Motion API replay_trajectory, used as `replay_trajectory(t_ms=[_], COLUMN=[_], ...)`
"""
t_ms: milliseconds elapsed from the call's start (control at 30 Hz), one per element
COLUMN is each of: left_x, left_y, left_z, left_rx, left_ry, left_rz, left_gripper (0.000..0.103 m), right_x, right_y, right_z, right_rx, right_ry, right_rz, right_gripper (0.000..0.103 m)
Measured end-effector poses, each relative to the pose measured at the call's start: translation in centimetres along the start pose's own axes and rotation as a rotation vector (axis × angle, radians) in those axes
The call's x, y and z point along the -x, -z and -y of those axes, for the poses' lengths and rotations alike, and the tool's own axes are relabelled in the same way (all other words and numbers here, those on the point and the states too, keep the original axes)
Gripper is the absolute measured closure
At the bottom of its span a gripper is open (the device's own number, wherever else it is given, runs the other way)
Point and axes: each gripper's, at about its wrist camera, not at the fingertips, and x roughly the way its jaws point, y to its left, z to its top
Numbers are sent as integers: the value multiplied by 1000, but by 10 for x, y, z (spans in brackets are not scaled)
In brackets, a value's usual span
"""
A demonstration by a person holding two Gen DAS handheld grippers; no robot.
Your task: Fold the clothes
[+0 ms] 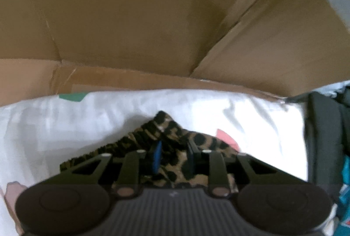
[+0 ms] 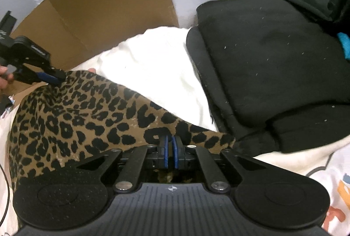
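Leopard garment [image 2: 72, 118]: lies on white cloth [image 2: 153, 65], long axis running from left gripper [image 2: 51, 78] to right gripper [image 2: 170, 151]. Right gripper: nearly closed, pinching its near edge. Left gripper: narrowly parted, fabric between blue pads [image 1: 157, 156]. Cardboard box [image 1: 131, 17] behind; black clothes [image 2: 273, 61] beside.

Your left wrist camera is looking steeply down along its fingers, very close over the leopard-print garment [image 1: 166, 148], facing the cardboard box [image 1: 131, 28]. Your right wrist camera is facing less steeply across the same garment [image 2: 76, 118] toward the black clothes [image 2: 273, 61], and it is catching the left gripper [image 2: 51, 78] and the box [image 2: 105, 2] too
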Motion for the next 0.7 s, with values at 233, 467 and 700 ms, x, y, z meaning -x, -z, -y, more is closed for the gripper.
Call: replay_trajectory(t_ms=[233, 467, 700], left_x=[45, 19, -16], left_y=[22, 52, 65], left_z=[14, 11, 2], left_rx=[-154, -244, -241], left_ry=[47, -9, -75], left_rz=[-26, -114, -95], left_gripper=[77, 86, 99], right_x=[13, 9, 0], right_y=[-4, 5, 15], right_z=[-9, -15, -3], right_rx=[3, -3, 8], right_ry=[-47, -75, -62], right_rz=[29, 0, -19], right_gripper=[93, 93, 91])
